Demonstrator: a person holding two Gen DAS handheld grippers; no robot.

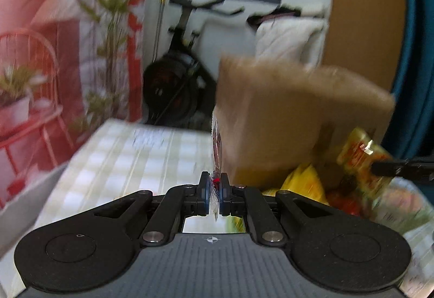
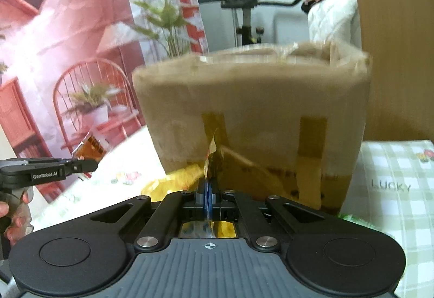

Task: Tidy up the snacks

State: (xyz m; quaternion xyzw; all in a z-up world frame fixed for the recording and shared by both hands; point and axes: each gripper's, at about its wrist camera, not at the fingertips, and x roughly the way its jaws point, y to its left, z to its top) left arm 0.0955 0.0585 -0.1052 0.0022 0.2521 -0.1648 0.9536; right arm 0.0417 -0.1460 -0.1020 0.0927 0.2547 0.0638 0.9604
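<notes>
checked cloth over the table (image 1: 141, 151), red printed backdrop (image 1: 40, 40) behind, exercise bike (image 1: 176, 75) further back; cardboard box (image 2: 255, 113) standing on the cloth, taped at the front, top edge blurred.

left gripper (image 1: 214, 189) clamped on a thin red-and-white snack packet (image 1: 216, 151), seen edge-on and standing up between the blue pads; same packet visible from the right wrist as an orange-brown face (image 2: 91, 147) held up over the cloth, left of the box; right gripper (image 2: 208, 195) pinched shut on a yellow foil packet (image 2: 210, 159), its crimped edge rising in front of the box; from the left wrist that packet (image 1: 360, 151) appears tilted, near the box's lower corner; more yellow and red wrappers (image 1: 303, 184) heaped at the foot of the box.

probable step: carrying both packets toward the box; best done by clearing the rim fully before moving across, keeping each pinch near the crimped seam so the foil cannot slip, bringing one packet in at a time to avoid the grippers crossing, letting go only once inside.

box interior hidden from both views, so fill level unknown; printing on both packets too blurred to read; heap of wrappers smeared, count impossible; part of a hand (image 2: 16, 216) on the left handle cut off at the frame edge.
</notes>
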